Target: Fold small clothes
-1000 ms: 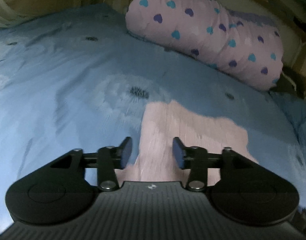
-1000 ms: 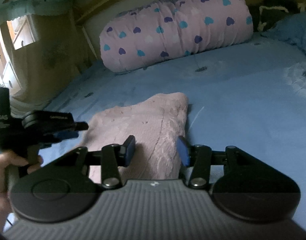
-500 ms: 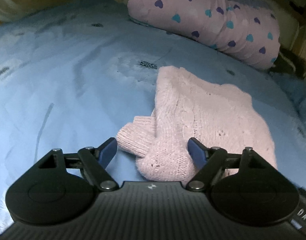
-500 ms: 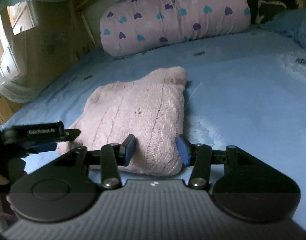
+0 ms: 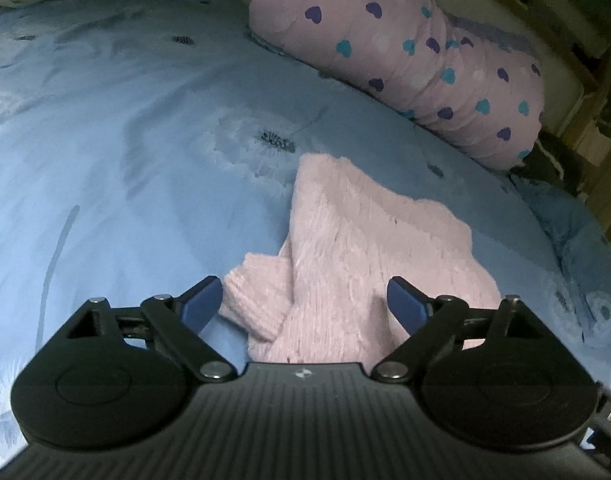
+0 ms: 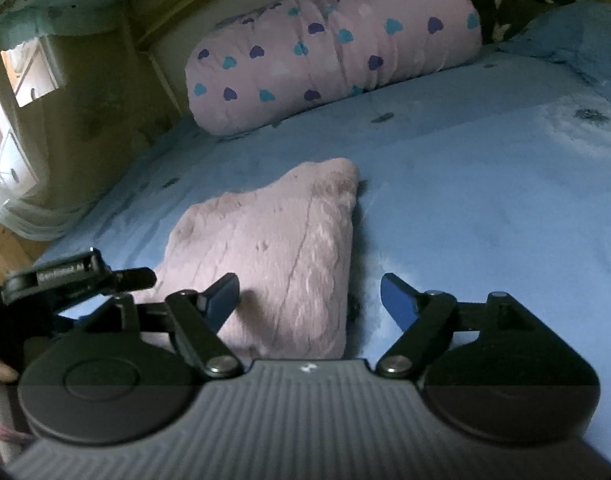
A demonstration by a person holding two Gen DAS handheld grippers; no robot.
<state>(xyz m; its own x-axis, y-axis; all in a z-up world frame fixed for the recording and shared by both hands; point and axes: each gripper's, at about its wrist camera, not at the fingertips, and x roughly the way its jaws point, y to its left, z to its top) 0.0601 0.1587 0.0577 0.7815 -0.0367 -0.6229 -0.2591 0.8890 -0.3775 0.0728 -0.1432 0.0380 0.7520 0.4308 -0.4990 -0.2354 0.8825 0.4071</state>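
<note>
Left wrist view: left gripper (image 5: 301, 300) is spread wide over the near edge of the pink sweater (image 5: 369, 248); its jaws have just been opening, with the sweater and cuff between them but not pinched.
Right wrist view: right gripper (image 6: 309, 296) is also spread, jaws just opened; the sweater's near right corner lies between them, free of the pads.
Sweater: it lies folded on the blue sheet (image 5: 125, 140), roughly square, well short of the heart-print bolster (image 5: 405, 60) at the bed's far end.
Cuff: a ribbed cuff (image 5: 253, 300) sticks out from under the fold on the left side, just beside the left gripper's left finger.
Stage: probably the release after a fold, with the stray cuff not yet tucked.
Risk, cuff: pulling away low could let the left finger catch the cuff and drag the sleeve out, undoing the fold.
Risk, knit: loose knit could snag on a pad edge and lift the top layer.
Risk, sheet: a low re-grip could pinch the sheet with the sweater.
Risk, grippers: both sit close at the near edge and could knock together.
</note>
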